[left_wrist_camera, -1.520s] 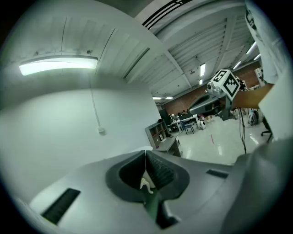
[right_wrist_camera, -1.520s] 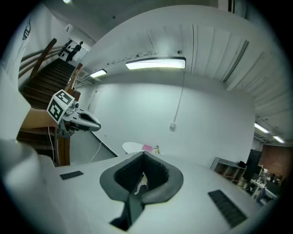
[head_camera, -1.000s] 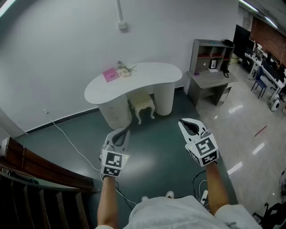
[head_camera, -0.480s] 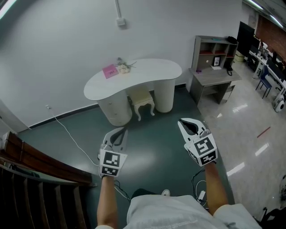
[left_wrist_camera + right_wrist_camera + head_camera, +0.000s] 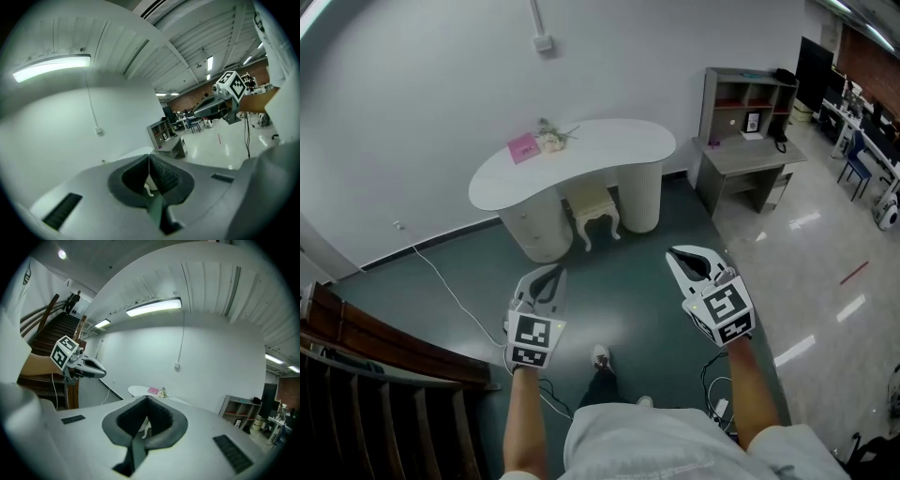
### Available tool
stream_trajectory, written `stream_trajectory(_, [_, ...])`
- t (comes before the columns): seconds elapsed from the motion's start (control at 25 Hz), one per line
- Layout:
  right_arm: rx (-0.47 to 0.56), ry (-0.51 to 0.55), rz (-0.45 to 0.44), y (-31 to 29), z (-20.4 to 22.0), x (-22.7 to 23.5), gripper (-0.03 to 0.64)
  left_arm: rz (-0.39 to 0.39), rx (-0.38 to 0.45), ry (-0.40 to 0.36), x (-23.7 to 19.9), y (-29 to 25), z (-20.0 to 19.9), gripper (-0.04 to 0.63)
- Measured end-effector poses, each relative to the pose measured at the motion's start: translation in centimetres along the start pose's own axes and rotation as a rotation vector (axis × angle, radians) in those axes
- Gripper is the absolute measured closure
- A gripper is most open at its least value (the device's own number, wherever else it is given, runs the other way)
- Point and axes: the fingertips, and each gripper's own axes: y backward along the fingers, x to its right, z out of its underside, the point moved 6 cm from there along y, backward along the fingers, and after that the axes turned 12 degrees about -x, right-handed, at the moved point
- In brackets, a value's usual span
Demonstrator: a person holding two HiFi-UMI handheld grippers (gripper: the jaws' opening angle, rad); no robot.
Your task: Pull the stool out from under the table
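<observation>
Under the white kidney-shaped table (image 5: 609, 141) by the far wall, the small cream stool with curved legs (image 5: 593, 211) is seen tucked between the table's two rounded pedestals, with only its front edge and legs showing. No part of the pull is judged to have been done. The left gripper (image 5: 551, 277) and the right gripper (image 5: 678, 255) are held over the dark green floor (image 5: 628, 281), well apart from the stool. Both pairs of jaws are pressed together with nothing between them, as is confirmed in each gripper view. The approach, the opening of a gripper, a grasp on the seat or a leg, and the drag outward are all left to be done.
</observation>
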Motion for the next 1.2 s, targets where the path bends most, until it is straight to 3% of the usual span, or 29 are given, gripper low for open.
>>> stream_trajectory(0.32, [-0.04, -0.001, 0.03, -3.8, 0.9, 3.1, 0.603, 0.03, 0.008, -0.01, -1.8, -5.4, -0.1, 0.577])
stream_trajectory(1.2, [-0.083, 0.015, 0.058, -25.4, -5.7, 13.1, 0.603, 0.104, 0.004, 0.0, -18.3, -25.8, -1.0, 0.577])
